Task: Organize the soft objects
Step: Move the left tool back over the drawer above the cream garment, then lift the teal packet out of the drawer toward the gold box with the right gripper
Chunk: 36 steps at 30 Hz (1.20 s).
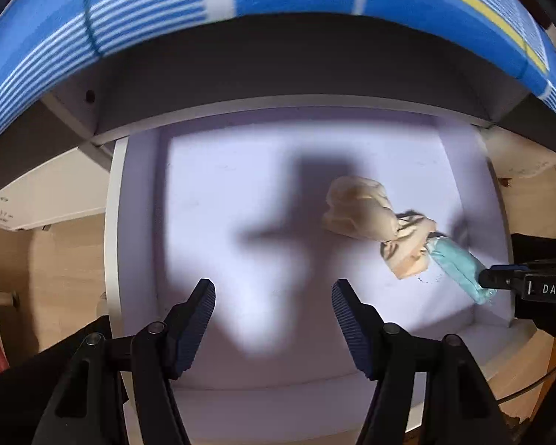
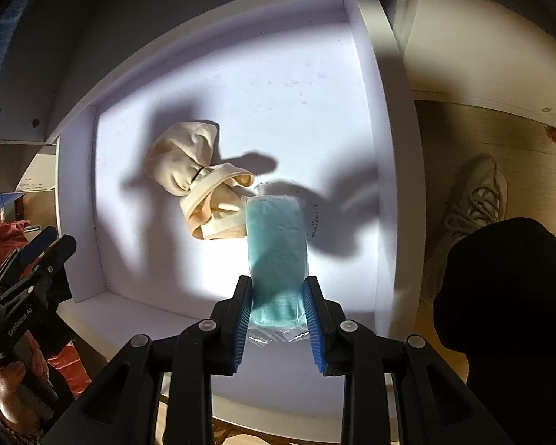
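The right gripper [image 2: 276, 309] was closed on the near end of a teal cloth sealed in a clear plastic sleeve [image 2: 276, 237], the packet being pinched across its width between the two blue pads so that its far end was held over the white floor of an open drawer [image 2: 300, 74]. This end grip was judged to suit placement, since the free length could be laid down first. The packet's far end lay just beside, and possibly touching, a bundle of cream fabric [image 2: 200, 181] already resting in the drawer; whether contact was made could not be told. The grouping suggested that the drawer was being used as the collecting place for the soft items.

The left gripper [image 1: 273, 324] was held open and empty above the drawer's near-left area, well apart from both items, probably kept clear of the placement. The packet appeared at the right of the left wrist view [image 1: 459, 267], the cream bundle [image 1: 367, 217] beside it. A blue striped cloth [image 1: 166, 7] was seen above the drawer, outside it.
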### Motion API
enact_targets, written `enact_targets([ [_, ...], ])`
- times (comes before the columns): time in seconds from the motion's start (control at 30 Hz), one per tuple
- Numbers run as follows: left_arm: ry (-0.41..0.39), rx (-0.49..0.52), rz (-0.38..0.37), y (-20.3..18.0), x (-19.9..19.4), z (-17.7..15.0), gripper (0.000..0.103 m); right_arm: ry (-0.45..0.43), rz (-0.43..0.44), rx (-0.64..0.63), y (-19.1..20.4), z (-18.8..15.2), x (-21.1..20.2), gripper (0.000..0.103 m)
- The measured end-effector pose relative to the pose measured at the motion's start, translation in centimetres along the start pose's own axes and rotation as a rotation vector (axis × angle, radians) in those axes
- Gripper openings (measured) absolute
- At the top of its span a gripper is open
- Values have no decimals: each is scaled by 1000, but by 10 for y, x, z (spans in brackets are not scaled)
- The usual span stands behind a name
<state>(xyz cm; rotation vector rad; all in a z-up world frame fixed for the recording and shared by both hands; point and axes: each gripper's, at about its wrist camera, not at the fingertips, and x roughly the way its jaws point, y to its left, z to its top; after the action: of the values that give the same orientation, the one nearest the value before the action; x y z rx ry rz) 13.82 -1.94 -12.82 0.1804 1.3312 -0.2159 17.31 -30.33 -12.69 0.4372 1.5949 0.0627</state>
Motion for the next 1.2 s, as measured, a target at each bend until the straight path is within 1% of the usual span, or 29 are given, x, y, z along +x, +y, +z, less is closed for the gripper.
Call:
enact_targets([
  [0.2,-7,9,11,-4,2,-1,66,69,-65,-74,17,-3,28,29],
  [0.37,-10,23,16,-6,1,-3,66,127,-168,-152,32,-5,58,29],
  [0.4,-8,25,17,-6,2,-3,66,132,-179,-153,33,-5,61,31],
  [0.43,-6,29,19,-7,3,-2,66,133,-195,-151,34,-4,63,36],
  [0.47,-6,29,20,-7,3,-2,66,131,-207,-147,35,-4,64,50],
  [0.5,-6,28,20,-7,3,-2,66,126,-219,-146,36,-5,64,60],
  [0.53,-4,26,21,-7,4,-2,66,124,-229,-152,38,-5,64,62],
  [0.67,8,19,23,-7,8,0,66,151,-245,-165,41,-7,74,61],
  [0.7,11,20,24,-7,9,0,66,158,-250,-167,42,-9,76,60],
  [0.73,12,20,23,-7,10,0,66,156,-262,-180,44,-10,78,56],
  [0.8,13,21,20,-8,10,0,66,152,-283,-202,45,-13,79,55],
  [0.83,14,22,19,-8,11,0,66,151,-288,-210,47,-14,80,53],
  [0.9,14,23,23,-8,11,0,66,165,-272,-215,54,-16,86,35],
  [1.0,20,16,23,-7,12,0,66,168,-274,-214,56,-19,89,34],
  [1.2,42,-4,14,-5,17,-1,66,131,-221,-161,51,-17,75,30],
])
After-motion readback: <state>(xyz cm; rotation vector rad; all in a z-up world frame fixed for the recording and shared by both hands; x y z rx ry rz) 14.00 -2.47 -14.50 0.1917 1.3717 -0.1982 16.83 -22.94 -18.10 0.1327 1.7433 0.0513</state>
